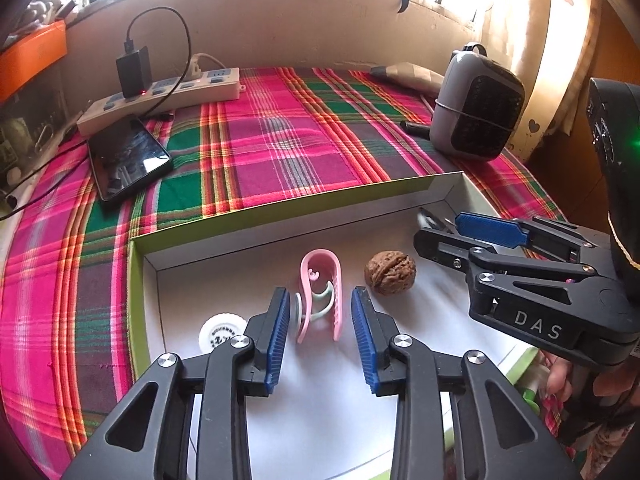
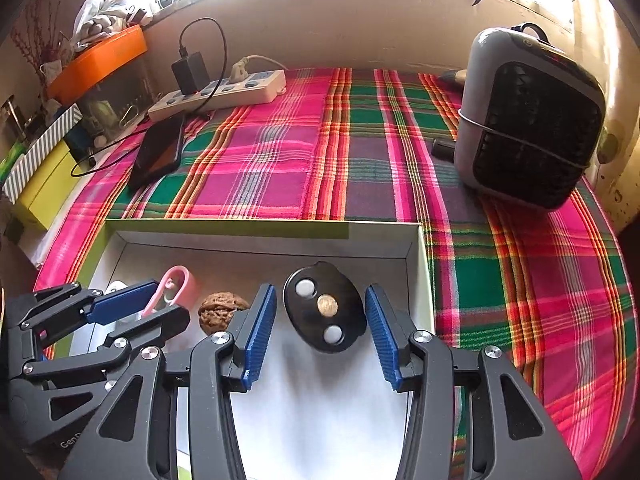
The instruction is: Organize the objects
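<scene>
Left wrist: pink clip (image 1: 320, 296) (untouched) between parted left tongs (image 1: 320, 332).

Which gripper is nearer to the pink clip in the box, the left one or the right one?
Left. The left gripper has the pink clip standing between its open fingers, not pressed. The right gripper sits further right, past the walnut, around a black oval object.

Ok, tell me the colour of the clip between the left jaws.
Pink clip with pale green inner curls, clearest in the left wrist view.
</scene>
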Motion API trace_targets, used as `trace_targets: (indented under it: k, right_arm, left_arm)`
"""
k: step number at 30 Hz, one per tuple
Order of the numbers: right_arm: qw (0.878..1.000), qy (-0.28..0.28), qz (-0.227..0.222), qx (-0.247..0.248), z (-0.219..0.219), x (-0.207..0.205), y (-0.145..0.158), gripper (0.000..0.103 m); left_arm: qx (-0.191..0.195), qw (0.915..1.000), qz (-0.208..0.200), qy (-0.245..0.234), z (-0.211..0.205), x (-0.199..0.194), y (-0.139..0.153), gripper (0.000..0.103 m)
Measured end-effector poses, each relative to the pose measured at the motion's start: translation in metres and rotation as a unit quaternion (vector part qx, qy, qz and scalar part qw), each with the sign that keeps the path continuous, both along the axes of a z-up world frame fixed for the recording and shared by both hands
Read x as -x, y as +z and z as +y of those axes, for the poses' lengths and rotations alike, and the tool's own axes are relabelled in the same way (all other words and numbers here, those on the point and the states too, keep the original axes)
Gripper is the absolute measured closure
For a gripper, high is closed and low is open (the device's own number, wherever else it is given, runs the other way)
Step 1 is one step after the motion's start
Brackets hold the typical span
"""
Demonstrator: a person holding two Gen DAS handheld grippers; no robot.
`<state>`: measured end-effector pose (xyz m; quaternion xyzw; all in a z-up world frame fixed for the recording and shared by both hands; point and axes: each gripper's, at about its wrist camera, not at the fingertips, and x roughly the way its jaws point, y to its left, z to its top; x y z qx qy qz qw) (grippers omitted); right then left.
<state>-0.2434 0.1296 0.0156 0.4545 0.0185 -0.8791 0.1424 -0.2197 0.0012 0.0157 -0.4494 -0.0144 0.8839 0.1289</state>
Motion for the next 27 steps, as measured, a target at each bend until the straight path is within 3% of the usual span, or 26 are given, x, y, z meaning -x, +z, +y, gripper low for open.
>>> trace_targets:
  k: [17, 27]
  right_arm:
    - [0.997, 0.005, 0.053, 0.053, 0.014, -0.056, 0.034, 0.055]
    - [0.995, -0.002, 0.074, 0.063, 0.029, -0.1, 0.04, 0.055]
  left_arm:
    - [-0.025, 0.9981, 0.057, -0.006, -0.014, -0.061, 0.033, 0.073]
    - [-0.02, 0.997, 0.072, -0.017, -0.022, -0.105, 0.03, 0.073]
